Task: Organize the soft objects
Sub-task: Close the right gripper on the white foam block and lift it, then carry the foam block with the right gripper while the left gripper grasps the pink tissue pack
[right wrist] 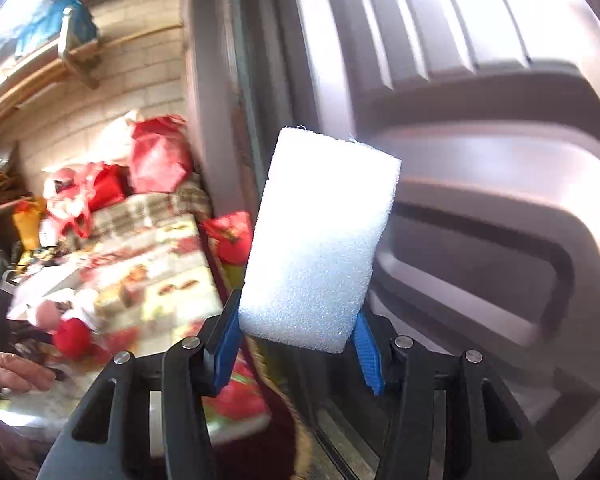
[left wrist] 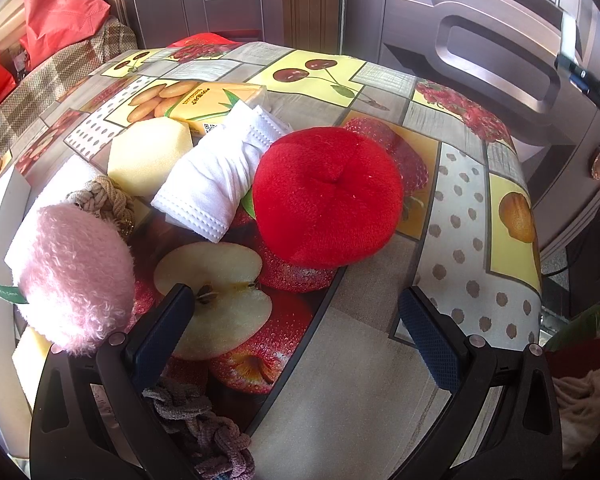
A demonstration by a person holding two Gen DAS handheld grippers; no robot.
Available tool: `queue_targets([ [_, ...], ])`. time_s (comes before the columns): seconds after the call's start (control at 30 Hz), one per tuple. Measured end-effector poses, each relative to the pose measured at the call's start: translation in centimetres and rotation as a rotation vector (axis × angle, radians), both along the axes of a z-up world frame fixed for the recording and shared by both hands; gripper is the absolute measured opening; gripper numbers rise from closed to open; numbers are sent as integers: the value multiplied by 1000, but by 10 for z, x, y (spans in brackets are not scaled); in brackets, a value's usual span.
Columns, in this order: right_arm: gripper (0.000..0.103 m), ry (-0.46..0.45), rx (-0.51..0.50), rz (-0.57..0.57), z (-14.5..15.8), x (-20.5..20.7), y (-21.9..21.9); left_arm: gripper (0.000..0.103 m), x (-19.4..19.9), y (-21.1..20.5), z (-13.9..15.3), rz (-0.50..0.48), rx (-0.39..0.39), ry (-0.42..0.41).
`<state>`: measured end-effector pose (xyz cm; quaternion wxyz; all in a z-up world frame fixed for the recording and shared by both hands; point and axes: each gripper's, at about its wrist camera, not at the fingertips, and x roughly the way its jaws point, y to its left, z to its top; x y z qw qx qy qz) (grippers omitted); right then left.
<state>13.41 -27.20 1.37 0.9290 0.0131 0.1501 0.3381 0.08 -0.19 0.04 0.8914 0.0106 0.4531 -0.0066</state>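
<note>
My right gripper (right wrist: 298, 320) is shut on a white foam block (right wrist: 320, 236) and holds it high in the air in front of a grey door. My left gripper (left wrist: 296, 304) stands open above the fruit-print table (left wrist: 452, 216), nothing between its fingers. Beyond it lie a red plush cushion (left wrist: 328, 196), a folded white cloth (left wrist: 216, 176), a pale yellow sponge (left wrist: 148, 152), a yellow tissue pack (left wrist: 216, 106), a beige rope knot (left wrist: 104, 200) and a pink fluffy ball (left wrist: 76, 276). A grey knitted braid (left wrist: 204, 432) lies under the left gripper's base.
A grey panelled door (left wrist: 480, 40) stands behind the table. Red bags (left wrist: 60, 12) sit on a checked cover at the far left. A hand (right wrist: 12, 368) shows at the lower left of the right wrist view. The table's right edge drops off near the door.
</note>
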Motion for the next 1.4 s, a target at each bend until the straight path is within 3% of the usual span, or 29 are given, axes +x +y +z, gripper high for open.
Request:
queue_targets([
  [0.17,51,-59,13,285,27,-24,102,102,0,0,0,0,0,0],
  [0.33,51,79,-84,429,12,-26,170,102,0,0,0,0,0,0],
  [0.47,51,268,-189,461,-14,-13,193,102,0,0,0,0,0,0],
  [0.57,51,331,-280,449,-14,-11,173,102,0,0,0,0,0,0],
  [0.77,51,408,-434,454,-26,-12,180,102,-1,2,0,0,-2,-1],
  [0.93,51,380,-467,493,-26,-35,197,102,4,6,1,-29,-3,-11],
  [1.07,52,349,-459,510,-26,-50,225,102,21,33,2,79,-10,-24],
  [1.13,52,379,-442,528,-25,-48,240,102,24,47,4,145,-36,-33],
  [1.2,52,400,-401,533,-19,-44,245,102,12,55,11,172,-101,-67],
  [1.27,52,357,-402,516,-12,-44,242,102,-14,56,27,169,-163,-127],
  [1.4,51,355,-398,510,-7,-45,222,103,-82,64,71,215,-147,-309],
])
